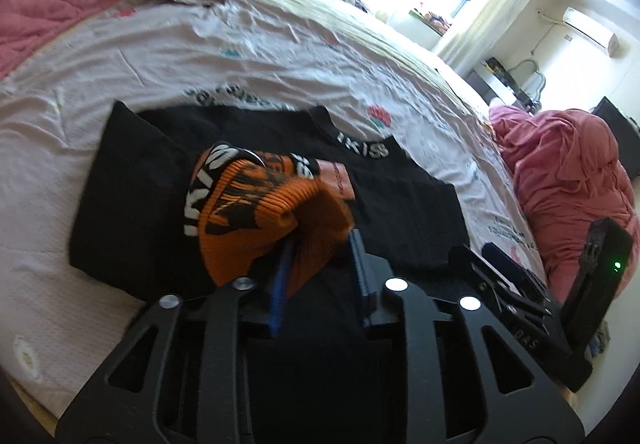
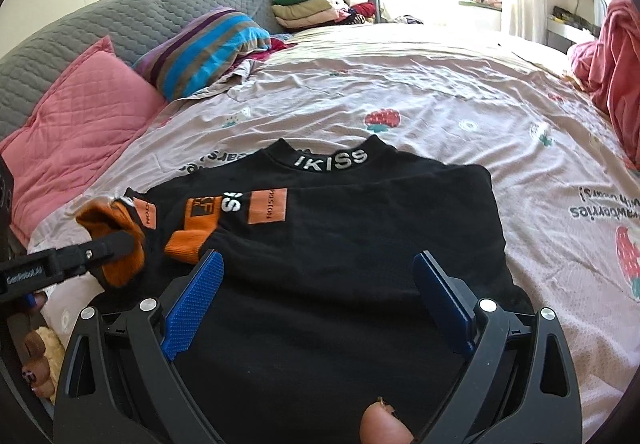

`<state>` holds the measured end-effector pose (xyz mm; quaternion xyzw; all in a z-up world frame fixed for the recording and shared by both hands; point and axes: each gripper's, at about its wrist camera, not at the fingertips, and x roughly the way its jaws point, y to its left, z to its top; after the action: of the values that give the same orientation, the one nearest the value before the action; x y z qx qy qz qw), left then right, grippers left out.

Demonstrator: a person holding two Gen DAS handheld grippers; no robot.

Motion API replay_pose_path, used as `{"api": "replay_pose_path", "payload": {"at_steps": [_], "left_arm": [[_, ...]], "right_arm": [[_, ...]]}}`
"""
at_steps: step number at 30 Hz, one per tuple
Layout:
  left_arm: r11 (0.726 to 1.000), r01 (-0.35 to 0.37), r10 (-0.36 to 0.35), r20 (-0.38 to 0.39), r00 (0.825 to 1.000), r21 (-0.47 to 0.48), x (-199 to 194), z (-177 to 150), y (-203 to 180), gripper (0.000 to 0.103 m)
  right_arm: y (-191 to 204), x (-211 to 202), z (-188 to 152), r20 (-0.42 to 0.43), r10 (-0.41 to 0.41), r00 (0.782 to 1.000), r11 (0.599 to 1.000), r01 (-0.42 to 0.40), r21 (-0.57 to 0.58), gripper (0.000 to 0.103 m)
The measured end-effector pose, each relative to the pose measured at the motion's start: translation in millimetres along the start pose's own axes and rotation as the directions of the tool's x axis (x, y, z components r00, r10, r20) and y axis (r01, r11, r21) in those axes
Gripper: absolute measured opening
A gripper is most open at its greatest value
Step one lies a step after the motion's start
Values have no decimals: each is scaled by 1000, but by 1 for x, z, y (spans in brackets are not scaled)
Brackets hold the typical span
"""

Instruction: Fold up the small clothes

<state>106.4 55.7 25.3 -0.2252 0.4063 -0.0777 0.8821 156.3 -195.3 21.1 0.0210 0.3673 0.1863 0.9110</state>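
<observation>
A black top (image 2: 360,228) with "IKISS" on its collar lies flat on the bed, its sleeves folded in. Its orange sleeve cuff (image 1: 264,211) is bunched up and held in my left gripper (image 1: 320,240), which is shut on it above the shirt's left side. The same cuff (image 2: 116,240) and the left gripper's finger show at the left of the right wrist view. My right gripper (image 2: 320,264) is open and empty, low over the shirt's lower part. It also shows at the right in the left wrist view (image 1: 520,284).
The pink strawberry-print bedsheet (image 2: 440,103) surrounds the shirt. A pink pillow (image 2: 80,123) and striped pillow (image 2: 208,43) lie at the head. Stacked clothes (image 2: 316,3) are at the far side. A pink blanket heap (image 1: 568,179) lies to the right.
</observation>
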Motion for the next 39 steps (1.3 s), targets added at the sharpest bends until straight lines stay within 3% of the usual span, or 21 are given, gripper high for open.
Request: {"api": "replay_pose_path", "payload": {"at_steps": [8,10,12,18,22,23,27,28,30,31,34,36,39], "left_arm": [[996,69,-67,41,997,-50,-21,5,14,56],[991,122,-120,25,992,-57,-25,7,16,56],[981,187,-187,4,982,-48,-28,8,14,65],[971,240,-240,-6,971,3,-35,7,-10,69],[984,175,-177,33,984,38,-43,9,-22,72],[987,153,-155,43,987,38,-44,10,-21,78],[999,35,-37,90,995,17,-49,13,-6,83],[1000,-27,26,107,994,7,-50,14,0,83],[996,-86,87,116,989,-12,-50,15,12,94],[995,-100,103,119,988,-25,-50,16,18,93],[990,-130,136,124,983,-55,-54,16,35,93],[988,-136,144,130,981,-68,-58,17,42,93],[987,-139,150,141,979,-85,-64,17,50,93]], "right_arm": [[19,22,-9,-78,89,993,996,-89,-2,95],[25,26,-9,-90,108,990,994,-109,-5,95],[28,27,-8,-86,101,991,995,-103,-16,95],[10,24,-8,-86,73,994,997,-71,31,95],[8,21,-12,-91,116,989,993,-112,41,95],[11,21,-13,-96,133,986,991,-130,36,95],[31,32,-17,-157,241,958,971,-236,49,95],[37,37,-17,-178,271,946,962,-263,66,95],[49,51,-18,-216,310,926,950,-296,97,94],[54,56,-18,-230,312,922,950,-295,107,92],[66,74,-17,-258,327,909,944,-301,134,74],[75,82,-15,-268,326,906,945,-302,128,31],[84,75,-6,-237,341,910,940,-328,97,16]]}}
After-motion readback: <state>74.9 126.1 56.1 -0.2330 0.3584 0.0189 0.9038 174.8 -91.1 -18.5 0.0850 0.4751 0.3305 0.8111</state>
